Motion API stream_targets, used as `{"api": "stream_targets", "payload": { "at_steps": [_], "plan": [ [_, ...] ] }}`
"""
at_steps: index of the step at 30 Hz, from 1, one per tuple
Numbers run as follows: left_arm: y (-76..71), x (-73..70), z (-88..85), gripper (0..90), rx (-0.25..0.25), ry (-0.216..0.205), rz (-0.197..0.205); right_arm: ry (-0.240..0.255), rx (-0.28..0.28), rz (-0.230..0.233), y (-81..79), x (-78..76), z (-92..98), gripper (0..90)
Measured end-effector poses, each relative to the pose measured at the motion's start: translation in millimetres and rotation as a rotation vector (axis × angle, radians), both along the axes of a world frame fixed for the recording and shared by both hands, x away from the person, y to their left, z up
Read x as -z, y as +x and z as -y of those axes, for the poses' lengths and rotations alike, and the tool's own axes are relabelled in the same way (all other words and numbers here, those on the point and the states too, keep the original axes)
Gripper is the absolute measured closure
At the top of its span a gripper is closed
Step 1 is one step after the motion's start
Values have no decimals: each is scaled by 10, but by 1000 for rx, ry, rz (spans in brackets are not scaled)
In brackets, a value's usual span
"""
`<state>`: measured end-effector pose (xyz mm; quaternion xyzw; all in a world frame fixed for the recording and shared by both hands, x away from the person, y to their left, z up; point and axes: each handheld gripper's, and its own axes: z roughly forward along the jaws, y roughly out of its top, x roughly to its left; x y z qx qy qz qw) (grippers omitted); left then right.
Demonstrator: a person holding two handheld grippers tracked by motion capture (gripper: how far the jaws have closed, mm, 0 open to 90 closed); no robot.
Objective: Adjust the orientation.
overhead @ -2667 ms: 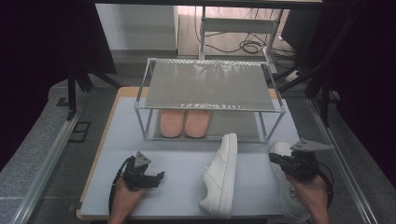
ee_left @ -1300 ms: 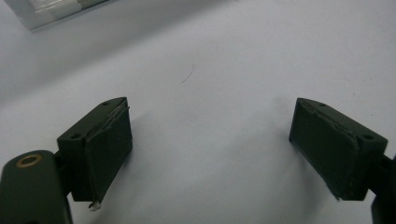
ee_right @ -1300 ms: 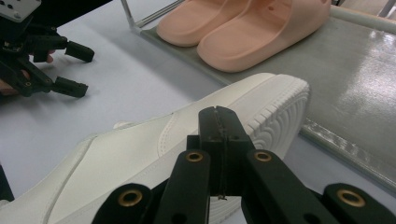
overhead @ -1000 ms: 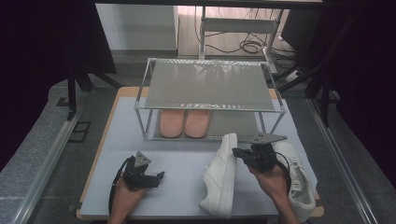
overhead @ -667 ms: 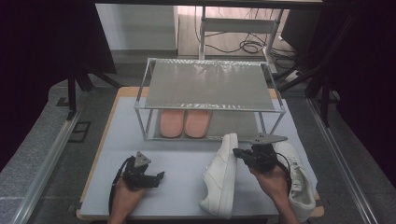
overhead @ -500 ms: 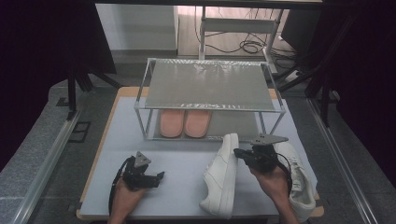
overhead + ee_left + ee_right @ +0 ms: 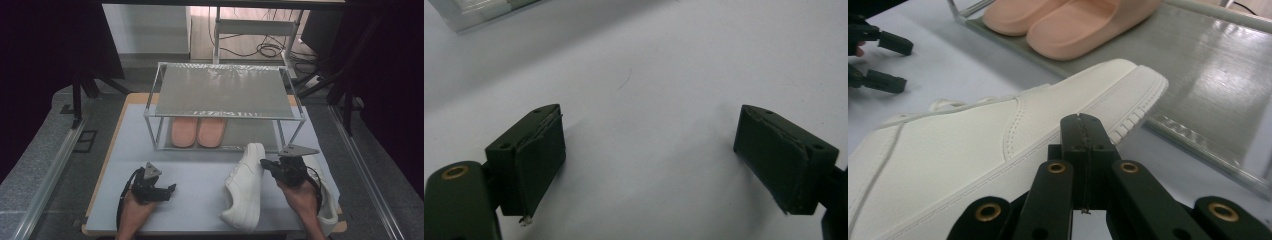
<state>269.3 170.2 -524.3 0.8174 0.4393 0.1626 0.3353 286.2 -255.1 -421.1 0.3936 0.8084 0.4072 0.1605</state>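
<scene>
White sneaker (image 7: 244, 187), pale tabletop (image 7: 195, 180), dark surroundings

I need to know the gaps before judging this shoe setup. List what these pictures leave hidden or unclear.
- Second white sneaker, high view: mostly covered by the right gripper and hand.
- Pink slippers, high view: toes hidden under the metal rack's top shelf.
- First white leather sneaker, right gripper view: heel end cut off by the left edge.
</scene>
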Motion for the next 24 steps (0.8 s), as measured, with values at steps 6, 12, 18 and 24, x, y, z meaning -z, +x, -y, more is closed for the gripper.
{"api": "stream_targets", "payload": {
  "at_steps": [6, 12, 18, 24],
  "plan": [
    [1, -1, -2, 131, 2, 3, -1, -39, 49, -1, -24, 4, 99, 900],
    [2, -2, -3, 131, 2, 3, -2, -126, 113, 0, -35, 36, 156, 900],
    [2, -2, -5, 131, 3, 3, -2, -281, 197, -8, 23, 183, 119, 900],
    [2, -2, -4, 131, 2, 4, -2, -290, 223, -31, 47, 182, 151, 900]
  ]
}}
